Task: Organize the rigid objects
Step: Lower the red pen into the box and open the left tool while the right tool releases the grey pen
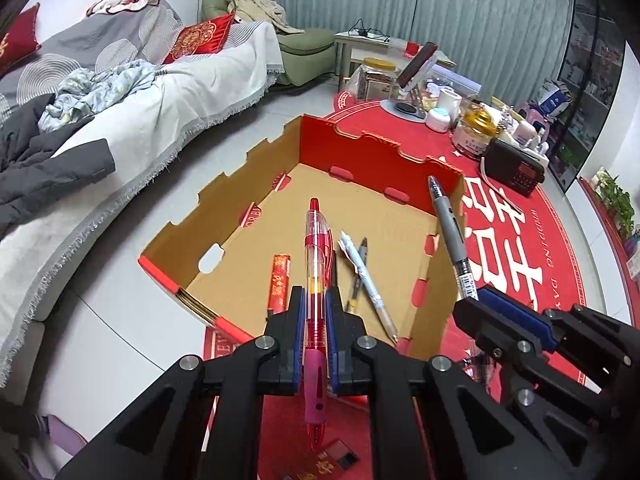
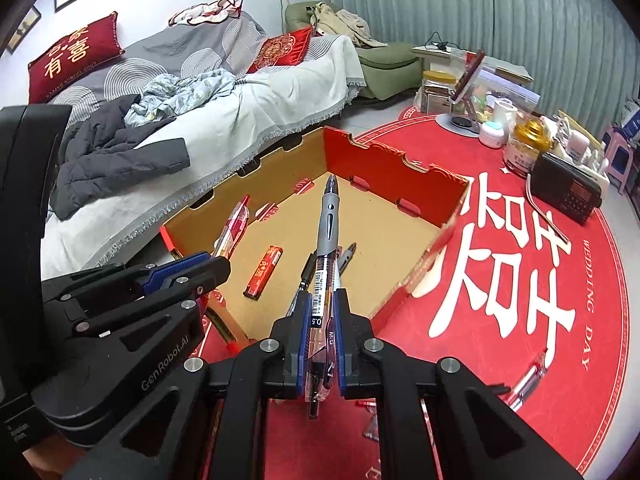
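Note:
An open cardboard box (image 1: 360,152) with red outer walls stands on the red tablecloth. My left gripper (image 1: 316,298) is shut on a translucent red pen (image 1: 316,248), held above the box's near side, tip pointing forward. My right gripper (image 2: 322,300) is shut on a grey-and-clear gel pen (image 2: 326,232), also above the box (image 2: 392,176). Each gripper shows in the other's view: the right gripper (image 1: 474,298) with its grey pen (image 1: 448,224), the left gripper (image 2: 220,266) with its red pen (image 2: 236,224). On the box floor lie a red packet (image 2: 264,266), a white pen (image 1: 368,284) and a dark pen (image 1: 358,272).
A black radio (image 1: 516,168), jars, tubs and a phone stand (image 1: 416,76) crowd the far side of the round table. A clear pen (image 2: 528,380) lies on the cloth to the right. A covered sofa (image 1: 120,120) with clothes runs along the left.

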Available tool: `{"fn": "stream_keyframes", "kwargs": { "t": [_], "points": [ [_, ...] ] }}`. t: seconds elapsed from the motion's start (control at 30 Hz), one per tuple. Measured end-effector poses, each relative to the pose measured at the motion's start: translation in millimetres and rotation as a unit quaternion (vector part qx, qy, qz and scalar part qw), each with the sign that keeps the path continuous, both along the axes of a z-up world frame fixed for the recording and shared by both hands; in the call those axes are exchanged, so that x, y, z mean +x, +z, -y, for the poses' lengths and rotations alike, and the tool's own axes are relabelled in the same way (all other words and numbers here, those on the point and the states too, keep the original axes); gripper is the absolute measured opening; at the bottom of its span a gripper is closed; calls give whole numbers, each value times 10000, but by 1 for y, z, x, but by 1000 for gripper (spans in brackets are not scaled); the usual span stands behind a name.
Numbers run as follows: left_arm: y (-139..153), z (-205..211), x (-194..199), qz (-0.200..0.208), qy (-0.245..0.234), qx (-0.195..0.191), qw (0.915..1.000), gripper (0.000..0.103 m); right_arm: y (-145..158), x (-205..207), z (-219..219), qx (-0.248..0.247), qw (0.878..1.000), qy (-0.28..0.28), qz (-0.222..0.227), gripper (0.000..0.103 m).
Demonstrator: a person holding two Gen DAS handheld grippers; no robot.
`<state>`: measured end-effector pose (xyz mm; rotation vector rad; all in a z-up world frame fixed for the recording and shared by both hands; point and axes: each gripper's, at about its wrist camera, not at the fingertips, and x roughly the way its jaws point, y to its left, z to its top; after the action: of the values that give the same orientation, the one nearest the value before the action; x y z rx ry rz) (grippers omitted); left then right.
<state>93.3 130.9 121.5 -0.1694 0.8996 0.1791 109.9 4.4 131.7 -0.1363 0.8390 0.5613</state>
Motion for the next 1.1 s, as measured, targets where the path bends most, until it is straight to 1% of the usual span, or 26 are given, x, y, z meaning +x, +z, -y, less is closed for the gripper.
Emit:
{"fn": "stream_keyframes", "kwargs": {
  "t": [0.13, 0.27, 0.43, 0.63, 0.93, 1.1],
  "points": [
    [-5, -10, 12, -108, 15, -38, 9999, 10, -4, 14, -11, -76, 9999, 24, -64, 12],
    [-15, -17, 30, -331, -21, -140, 9994, 10, -8, 28, -19, -121, 9998, 42, -150, 12],
    [-23, -23, 47, -428, 17, -178, 9989, 10, -16, 46, -26, -207, 9993, 4, -298, 12],
    [-28, -27, 53, -469, 36, -208, 9987, 10, -25, 54, -30, -327, 9989, 16, -342, 12],
    [-48, -38, 62, -697, 136, -240, 9972, 10, -39, 67, -39, -414, 9978, 16, -519, 12],
    [-51, -39, 65, -729, 124, -242, 9970, 10, -43, 74, -41, -453, 9974, 11, -554, 12]
  ]
}}
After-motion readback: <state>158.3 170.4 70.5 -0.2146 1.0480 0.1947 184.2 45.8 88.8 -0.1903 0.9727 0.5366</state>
